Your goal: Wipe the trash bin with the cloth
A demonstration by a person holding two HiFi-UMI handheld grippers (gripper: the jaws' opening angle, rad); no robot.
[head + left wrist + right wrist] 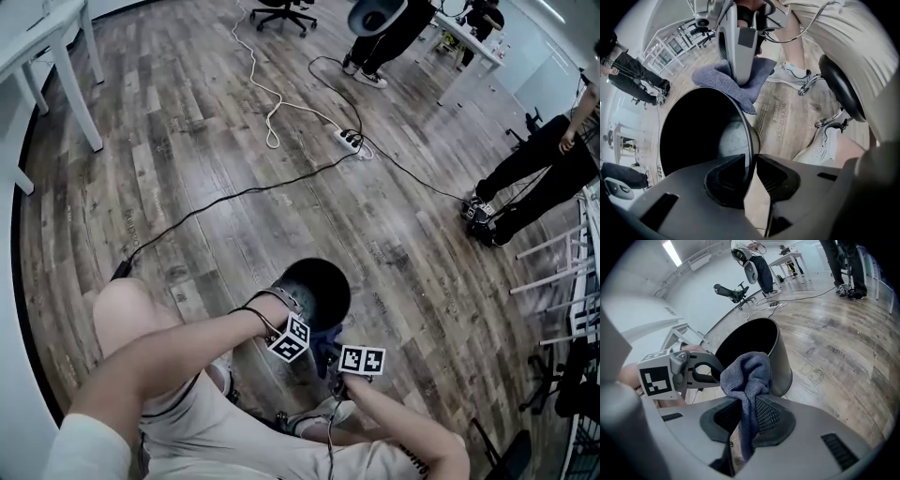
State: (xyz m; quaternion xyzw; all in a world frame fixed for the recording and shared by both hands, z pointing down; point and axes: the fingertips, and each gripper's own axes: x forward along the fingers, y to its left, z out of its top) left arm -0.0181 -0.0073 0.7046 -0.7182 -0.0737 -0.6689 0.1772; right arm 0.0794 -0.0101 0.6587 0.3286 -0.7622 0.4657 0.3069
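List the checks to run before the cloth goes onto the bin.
1. Cloth clamped in right gripper: ok.
2. Bin upright on the floor: ok.
3. Left gripper clamped on the bin's rim: not ok; the rim sits between the jaws with a gap beside it.
4. Cloth touching the bin: cannot tell.
5. Black cable away from the bin: ok.
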